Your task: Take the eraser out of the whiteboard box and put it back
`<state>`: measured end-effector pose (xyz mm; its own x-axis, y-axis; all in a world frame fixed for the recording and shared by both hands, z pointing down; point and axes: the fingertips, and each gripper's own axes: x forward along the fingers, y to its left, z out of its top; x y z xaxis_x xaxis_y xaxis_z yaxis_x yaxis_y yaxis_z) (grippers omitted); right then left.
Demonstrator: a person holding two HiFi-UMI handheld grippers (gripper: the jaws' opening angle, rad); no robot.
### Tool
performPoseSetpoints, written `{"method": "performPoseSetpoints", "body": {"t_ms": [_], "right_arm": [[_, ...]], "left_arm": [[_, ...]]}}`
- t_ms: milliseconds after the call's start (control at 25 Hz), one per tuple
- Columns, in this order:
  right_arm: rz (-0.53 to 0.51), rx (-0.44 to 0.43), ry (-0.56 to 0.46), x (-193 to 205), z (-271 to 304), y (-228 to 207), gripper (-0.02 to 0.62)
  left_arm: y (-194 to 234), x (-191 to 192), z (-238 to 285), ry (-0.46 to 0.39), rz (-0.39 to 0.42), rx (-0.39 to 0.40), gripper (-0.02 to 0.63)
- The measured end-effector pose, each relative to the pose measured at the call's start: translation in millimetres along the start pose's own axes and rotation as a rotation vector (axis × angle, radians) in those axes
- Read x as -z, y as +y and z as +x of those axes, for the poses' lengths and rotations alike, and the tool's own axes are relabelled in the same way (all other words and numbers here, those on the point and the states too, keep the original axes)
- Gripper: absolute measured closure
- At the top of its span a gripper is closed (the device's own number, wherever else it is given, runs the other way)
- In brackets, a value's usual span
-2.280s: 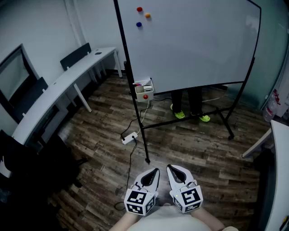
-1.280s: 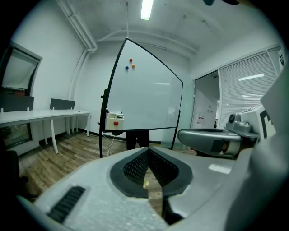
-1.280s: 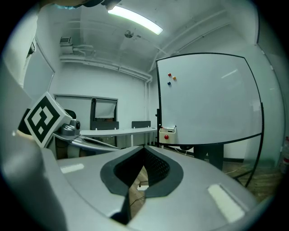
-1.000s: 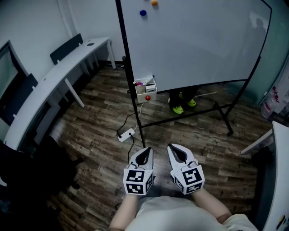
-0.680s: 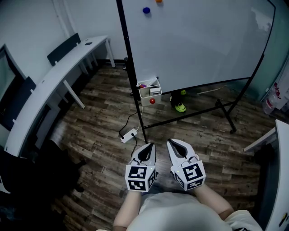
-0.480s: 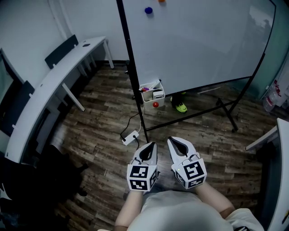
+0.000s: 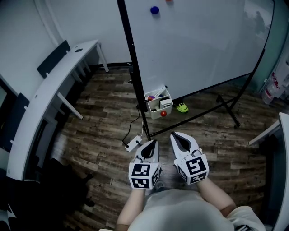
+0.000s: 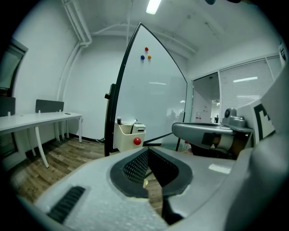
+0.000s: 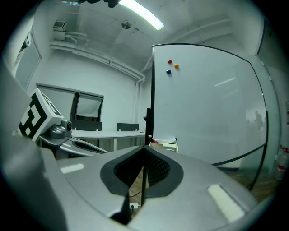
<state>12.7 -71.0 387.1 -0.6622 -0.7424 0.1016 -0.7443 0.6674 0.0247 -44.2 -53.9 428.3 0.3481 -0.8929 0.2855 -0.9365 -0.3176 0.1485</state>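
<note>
The white whiteboard box (image 7: 158, 104) hangs on the board's black post with a red magnet (image 7: 163, 113) on its front. The eraser (image 7: 164, 102) sticks out of its top among markers. In the left gripper view the box (image 8: 126, 136) stands ahead, left of the jaws, with the eraser (image 8: 139, 128) at its right end. In the right gripper view the box (image 9: 163, 145) shows just past the tips. My left gripper (image 7: 152, 143) and right gripper (image 7: 175, 135) are side by side, short of the box, both shut and holding nothing.
The whiteboard (image 7: 198, 40) on its black wheeled stand (image 7: 228, 108) carries a blue magnet (image 7: 155, 10). A power strip (image 7: 132, 143) and cable lie on the wood floor by the post. A long white desk (image 7: 45, 90) and a chair (image 7: 53, 57) stand left. Green shoes (image 7: 182, 107) show behind the board.
Both grippers and the camera have come forward toward the whiteboard. The box now sits nearer and lower in view, closer to the fingertips. Jaws stay shut.
</note>
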Motion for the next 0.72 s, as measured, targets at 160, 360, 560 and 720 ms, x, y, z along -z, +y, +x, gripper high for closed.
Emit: {"method": "performPoseSetpoints", "body": {"t_ms": [160,360,560,720], "right_arm": [[-0.005,0.031,0.001,-1.4,21.8,-6.9,0.586],[-0.006,0.061,0.005,-3.5,42.2,-11.2,0.572],[-0.012,0.083,0.019,-1.4,60.0,-17.7,0.538],[-0.018,0.095,0.026,-1.6,71.0,-21.5,0.512]], "left_arm": [[17.3,-5.4,11.6,-0.001,0.004,0.024,0.604],[35.6,-9.9,20.1,0.004,0.004,0.047,0.604],[50.0,-11.9,29.5,0.01,-0.004,0.062,0.604],[58.8,-13.2,34.7,0.015,-0.005,0.07,0.604]]}}
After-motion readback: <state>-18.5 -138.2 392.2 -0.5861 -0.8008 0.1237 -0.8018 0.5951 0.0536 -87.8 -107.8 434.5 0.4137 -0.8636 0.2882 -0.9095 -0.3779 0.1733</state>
